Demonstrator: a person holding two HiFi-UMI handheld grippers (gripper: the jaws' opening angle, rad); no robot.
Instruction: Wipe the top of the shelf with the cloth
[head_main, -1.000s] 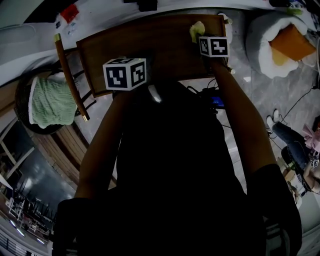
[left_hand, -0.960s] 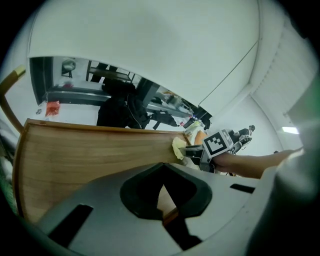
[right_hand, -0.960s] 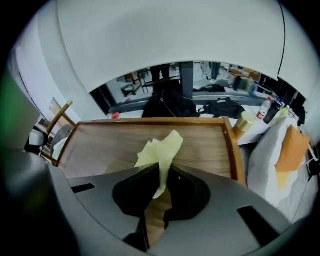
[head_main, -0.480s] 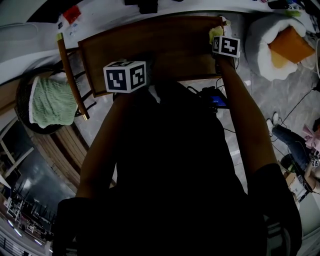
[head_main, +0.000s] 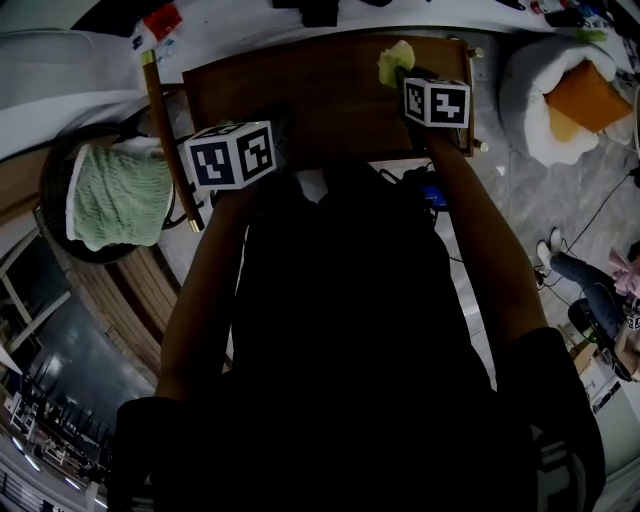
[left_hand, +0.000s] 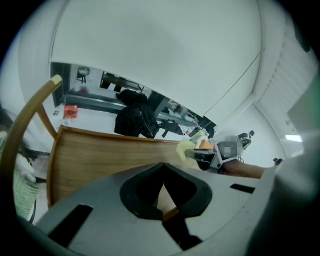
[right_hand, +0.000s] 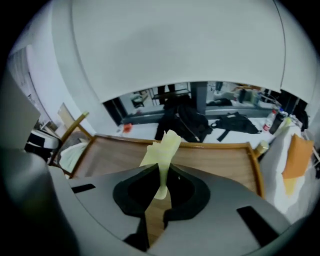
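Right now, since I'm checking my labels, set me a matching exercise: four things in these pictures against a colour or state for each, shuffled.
Things:
1. cloth
2. left gripper
3. shelf top
4. cushion

Colours or states:
A. brown wood
B. orange
C. shut, nothing held
D. pale yellow, pinched in the right gripper

Pairs: 1-D, 2-C, 3-A, 4-B.
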